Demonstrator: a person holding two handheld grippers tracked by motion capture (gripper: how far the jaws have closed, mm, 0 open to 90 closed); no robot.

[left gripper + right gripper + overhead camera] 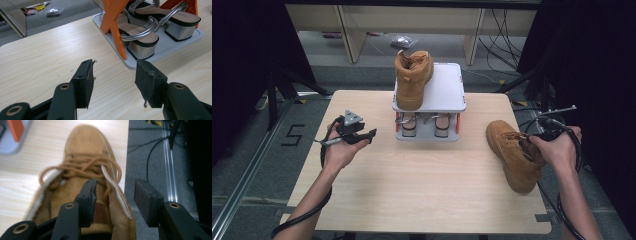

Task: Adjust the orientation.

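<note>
A pale wood-grain surface is set on a grey floor, with dark curtains at both sides and light cabinet legs behind it. At its far middle a small two-tier rack is placed, made of a flat grey top plate, a grey base tray and orange cross-shaped side pieces. On the top plate a tan suede boot is stood upright, toe toward the person. On the lower tier a pair of block-heeled sandals with silver straps and metallic heels is kept.

A second tan boot is found near the right edge of the surface, well apart from the rack. Its suede is matte, its laces are loosely looped, and its collar is padded. The right tool is held over that boot's opening: one jaw is seen inside the collar by the tongue, the other outside the boot's side over the floor, and the collar wall is placed between them. The jaws are spread fairly wide, and no pad is seen pressing on the suede.

The left tool is held above bare wood, left of the rack, with its jaws wide apart and nothing between them. Its rough black pads are frayed at the edges.

Open wood is left across the whole near half of the surface. The rack stands between the two hands at the far side.
</note>
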